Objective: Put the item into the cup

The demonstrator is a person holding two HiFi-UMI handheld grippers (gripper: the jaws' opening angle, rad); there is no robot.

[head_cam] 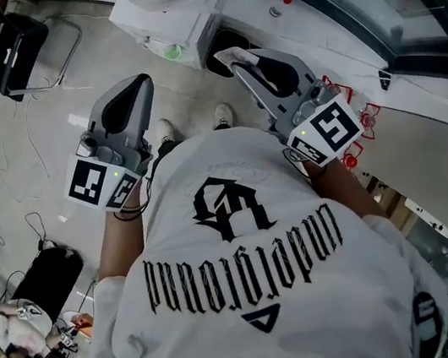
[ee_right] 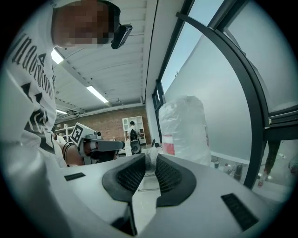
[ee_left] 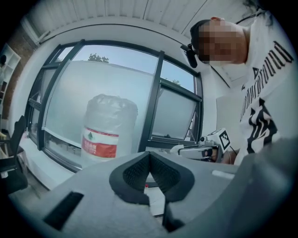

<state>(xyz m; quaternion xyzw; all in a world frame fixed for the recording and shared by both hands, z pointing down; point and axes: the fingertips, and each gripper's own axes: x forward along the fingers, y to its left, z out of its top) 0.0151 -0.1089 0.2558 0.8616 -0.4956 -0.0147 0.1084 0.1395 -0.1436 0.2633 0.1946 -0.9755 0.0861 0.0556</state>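
Status: barely started, by the look of things. Found left gripper (ee_left: 149, 155) closed, pads (ee_left: 132, 175) pressed together on nothing. Found right gripper (ee_right: 150, 157) nearly closed, seemingly nipping a small whitish item (ee_right: 151, 161) at its tips; could not make out what kind. Held both close in, aimed toward a plastic-wrapped water jug (ee_left: 108, 128) by the window (ee_left: 156, 102). Saw no cup anywhere; reckoned carrying and dropping in entirely left to do.

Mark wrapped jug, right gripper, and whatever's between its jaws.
wrapped jug (ee_right: 168, 144): right gripper view, red label.
right gripper (ee_right: 150, 155): right gripper view, between pad tips.
pale item (ee_right: 150, 163): right gripper view, part between pads.
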